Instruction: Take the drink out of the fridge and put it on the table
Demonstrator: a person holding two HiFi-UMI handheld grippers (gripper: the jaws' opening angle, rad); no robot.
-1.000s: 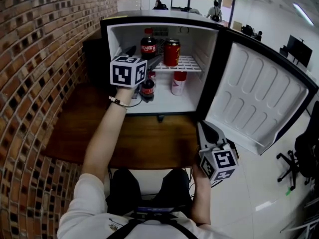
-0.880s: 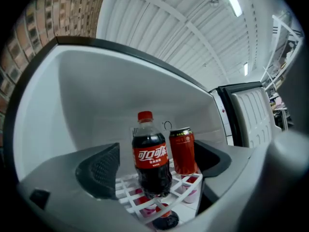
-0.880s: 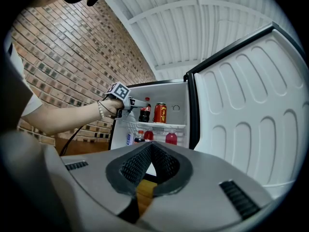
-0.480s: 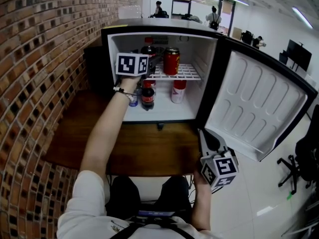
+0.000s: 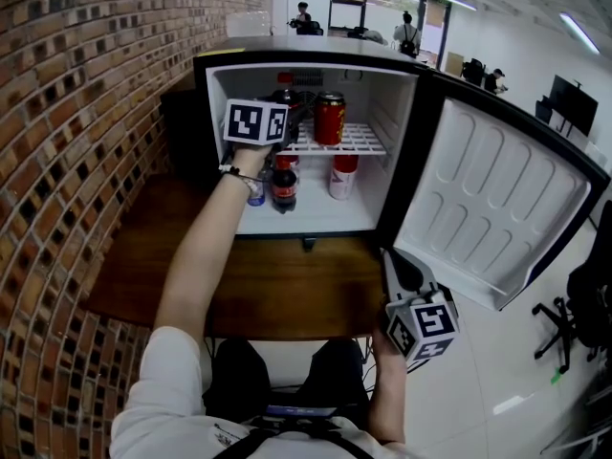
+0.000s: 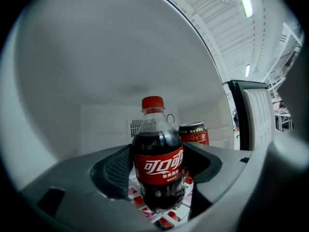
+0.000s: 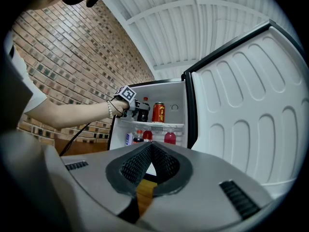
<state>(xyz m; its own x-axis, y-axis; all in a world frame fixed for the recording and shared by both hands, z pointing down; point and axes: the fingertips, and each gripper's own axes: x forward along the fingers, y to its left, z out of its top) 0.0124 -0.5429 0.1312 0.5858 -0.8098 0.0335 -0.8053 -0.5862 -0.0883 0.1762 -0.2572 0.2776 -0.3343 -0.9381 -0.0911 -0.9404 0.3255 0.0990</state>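
A cola bottle (image 6: 158, 163) with a red cap and red label stands on the fridge's upper wire shelf (image 5: 359, 127). My left gripper (image 6: 158, 172) has its jaws round the bottle's body and they are closing, both pads against its sides. In the head view the left gripper (image 5: 292, 108) reaches into the fridge's top left and hides most of the bottle (image 5: 284, 79). A red can (image 5: 329, 118) stands just right of it. My right gripper (image 5: 394, 261) is shut and holds nothing, low by the table's right end.
The fridge (image 5: 397, 142) stands on a wooden table (image 5: 277, 285), its white door (image 5: 488, 199) swung wide to the right. On the lower level are a small cola bottle (image 5: 283, 185), a pink bottle (image 5: 342, 175) and a blue can (image 5: 256, 191). A brick wall runs along the left.
My left gripper rose from in front of the lower level to the upper shelf and now sits round the cola bottle. The right gripper stayed put.
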